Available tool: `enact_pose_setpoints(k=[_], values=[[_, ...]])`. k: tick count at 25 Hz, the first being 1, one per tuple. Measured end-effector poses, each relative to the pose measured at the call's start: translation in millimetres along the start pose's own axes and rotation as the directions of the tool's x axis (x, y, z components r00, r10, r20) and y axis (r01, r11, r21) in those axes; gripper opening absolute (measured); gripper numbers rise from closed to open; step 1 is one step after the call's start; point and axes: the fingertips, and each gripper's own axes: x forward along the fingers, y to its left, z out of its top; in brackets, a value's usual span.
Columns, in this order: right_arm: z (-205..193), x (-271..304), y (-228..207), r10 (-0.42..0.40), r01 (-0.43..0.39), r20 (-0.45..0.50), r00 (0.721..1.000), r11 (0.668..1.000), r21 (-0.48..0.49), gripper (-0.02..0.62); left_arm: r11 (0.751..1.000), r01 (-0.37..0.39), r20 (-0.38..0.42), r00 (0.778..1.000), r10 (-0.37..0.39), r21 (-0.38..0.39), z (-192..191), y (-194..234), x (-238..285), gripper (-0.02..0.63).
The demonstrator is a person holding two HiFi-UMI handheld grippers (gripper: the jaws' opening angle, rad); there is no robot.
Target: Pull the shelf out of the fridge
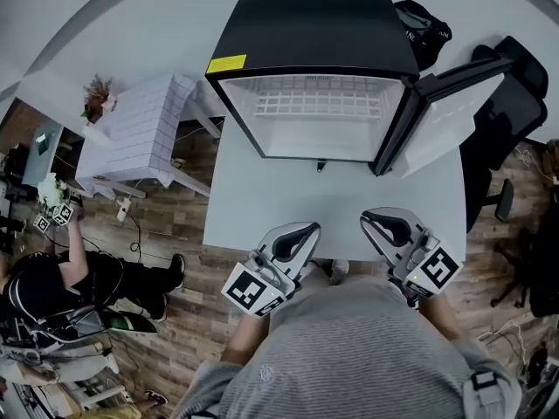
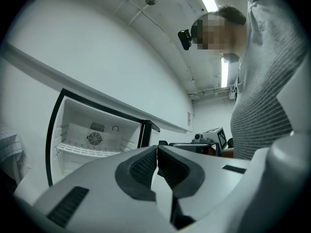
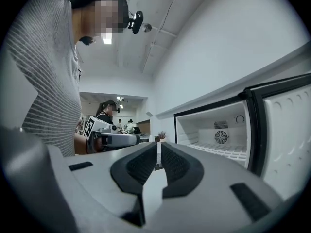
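Observation:
A black mini fridge [image 1: 314, 24] stands on the white table [image 1: 332, 203], its door [image 1: 454, 116] swung open to the right. Inside lies a white wire shelf [image 1: 319, 105], also visible in the left gripper view [image 2: 85, 149] and the right gripper view [image 3: 221, 148]. Both grippers hover over the table's near edge, close to my body and well short of the fridge. My left gripper [image 1: 307, 228] [image 2: 157, 148] is shut with nothing in it. My right gripper [image 1: 371, 219] [image 3: 159, 144] is likewise shut and holds nothing.
A white tiled side table [image 1: 140, 133] with a small plant [image 1: 98, 94] stands to the left. A black chair [image 1: 515, 103] sits right of the door, and a black bag [image 1: 424, 29] lies behind the fridge. A person [image 1: 79, 278] crouches on the wooden floor at lower left.

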Motion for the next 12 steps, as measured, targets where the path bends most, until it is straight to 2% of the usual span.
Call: enact_pose_setpoints(k=[7,12], values=[[0.4,-6.7,-22.3,-0.125,0.125,-0.010,0.992,0.992,0.001,0.014,0.994,0.105,-0.016,0.994,-0.106,-0.011,2.6,18.5,30.7,0.011],[2.0,-2.6,-31.1,-0.186,0.186,-0.009,0.983,0.983,0.003,0.014,0.985,0.173,-0.028,0.984,-0.174,-0.005,8.2,26.1,44.5,0.012]])
